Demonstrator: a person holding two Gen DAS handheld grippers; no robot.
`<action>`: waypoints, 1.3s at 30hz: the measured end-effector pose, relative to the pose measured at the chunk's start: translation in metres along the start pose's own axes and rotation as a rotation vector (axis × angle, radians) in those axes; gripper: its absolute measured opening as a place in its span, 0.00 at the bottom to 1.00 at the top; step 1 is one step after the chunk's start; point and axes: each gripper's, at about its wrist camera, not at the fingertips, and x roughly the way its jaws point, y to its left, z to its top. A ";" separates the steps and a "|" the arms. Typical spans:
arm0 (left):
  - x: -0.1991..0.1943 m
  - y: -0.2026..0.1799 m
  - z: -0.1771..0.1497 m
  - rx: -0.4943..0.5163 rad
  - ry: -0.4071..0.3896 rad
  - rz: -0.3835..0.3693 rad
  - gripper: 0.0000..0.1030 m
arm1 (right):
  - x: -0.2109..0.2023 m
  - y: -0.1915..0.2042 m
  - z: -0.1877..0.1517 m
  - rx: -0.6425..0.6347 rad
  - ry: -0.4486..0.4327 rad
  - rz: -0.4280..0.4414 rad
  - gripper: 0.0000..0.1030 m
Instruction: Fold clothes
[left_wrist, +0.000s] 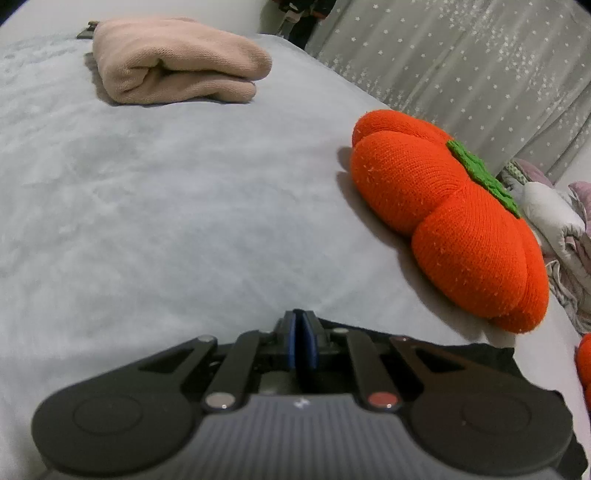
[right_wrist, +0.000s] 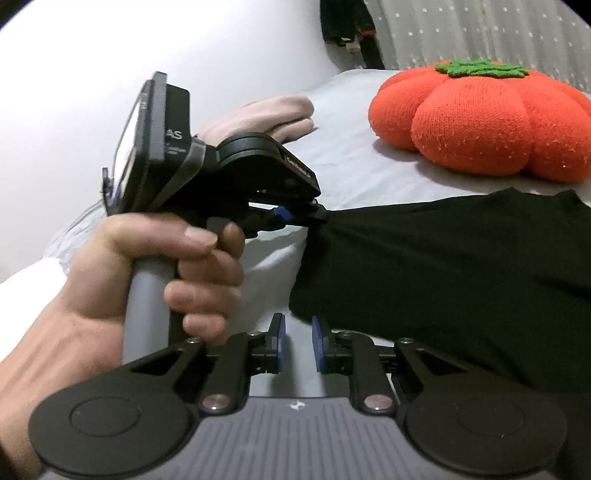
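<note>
A black garment (right_wrist: 461, 280) lies spread on the bed, one corner drawn to a point. My left gripper (right_wrist: 318, 217), held in a person's hand (right_wrist: 155, 266), is shut on that corner. In the left wrist view its blue pads (left_wrist: 293, 339) press together, the gripper (left_wrist: 303, 321) showing only a thin dark strip between them, and a bit of the black garment (left_wrist: 454, 347) shows behind the right linkage. My right gripper (right_wrist: 297, 338) stands open just short of the garment's near edge, with bare sheet showing between its pads.
A folded pink garment (left_wrist: 177, 62) lies at the far side of the grey bed sheet (left_wrist: 166, 203). An orange pumpkin cushion (left_wrist: 450, 225) sits at the right edge, beside a starred curtain (left_wrist: 461, 66). Crumpled bedding (left_wrist: 554, 218) lies beyond it.
</note>
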 end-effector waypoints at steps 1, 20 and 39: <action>0.000 0.001 0.000 -0.008 0.002 -0.005 0.08 | -0.004 -0.001 -0.001 -0.003 -0.001 -0.001 0.16; 0.001 0.002 0.001 0.004 0.002 -0.008 0.08 | 0.025 0.000 0.010 -0.065 0.003 -0.049 0.17; -0.003 0.001 0.003 0.000 -0.006 0.014 0.14 | -0.054 -0.089 0.004 0.168 -0.058 -0.177 0.17</action>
